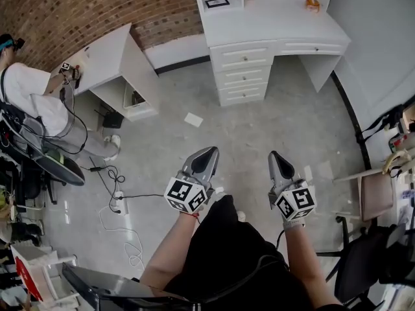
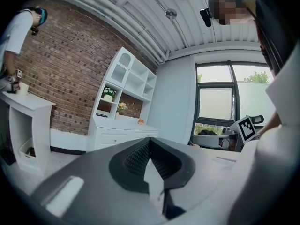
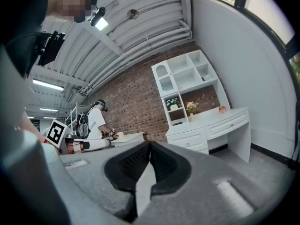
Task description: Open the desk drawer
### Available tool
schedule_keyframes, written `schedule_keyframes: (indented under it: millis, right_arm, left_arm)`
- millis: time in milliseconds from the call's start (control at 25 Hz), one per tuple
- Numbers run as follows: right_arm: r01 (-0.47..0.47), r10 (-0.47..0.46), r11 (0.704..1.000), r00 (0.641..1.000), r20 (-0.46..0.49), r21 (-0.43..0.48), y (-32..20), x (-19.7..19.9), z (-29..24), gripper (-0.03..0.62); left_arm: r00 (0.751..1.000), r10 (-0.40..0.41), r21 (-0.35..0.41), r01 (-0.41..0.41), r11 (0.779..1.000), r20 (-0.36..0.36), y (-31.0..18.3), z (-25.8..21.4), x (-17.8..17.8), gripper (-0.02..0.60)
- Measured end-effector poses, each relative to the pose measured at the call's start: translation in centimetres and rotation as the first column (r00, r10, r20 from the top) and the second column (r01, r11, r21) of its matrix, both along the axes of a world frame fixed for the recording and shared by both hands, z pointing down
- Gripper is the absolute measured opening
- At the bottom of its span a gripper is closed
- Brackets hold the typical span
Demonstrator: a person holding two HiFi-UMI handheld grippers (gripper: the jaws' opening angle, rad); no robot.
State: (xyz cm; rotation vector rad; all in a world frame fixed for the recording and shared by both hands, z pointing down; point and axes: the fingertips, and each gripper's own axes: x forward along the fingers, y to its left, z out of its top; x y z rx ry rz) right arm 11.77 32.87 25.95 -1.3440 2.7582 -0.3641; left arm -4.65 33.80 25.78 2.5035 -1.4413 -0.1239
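**While both grippers point ahead, the desk stands well off**

As the person stretches both forearms out in front, the left gripper (image 1: 209,152) and right gripper (image 1: 275,155) lie level and side by side, each with its fingers pressed together on nothing. Well beyond the fingertips, across the floor, stands the white desk (image 1: 285,24), its drawers (image 1: 242,75) pushed in. Marker cubes cover the person's hands, and the drawer knobs are too small to make out clearly.
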Motion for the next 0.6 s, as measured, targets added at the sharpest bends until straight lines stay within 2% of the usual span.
schedule_keyframes:
  millis: [320, 600]
  right_arm:
    - [-0.003, 0.003, 0.999, 1.000, -0.011, -0.032, -4.0, 0.0, 2.0, 0.003]
    - [-0.007, 0.007, 1.000, 1.000, -0.025, -0.026, -10.5, -0.6, 1.7, 0.002]
  left_arm:
    - [1.000, 0.006, -0.036, -0.007, 0.999, -0.008, -4.3, 2.4, 0.0, 0.003]
    - [1.000, 0.010, -0.010, -0.010, 1.000, 0.007, -11.5, 1.7, -0.8, 0.002]
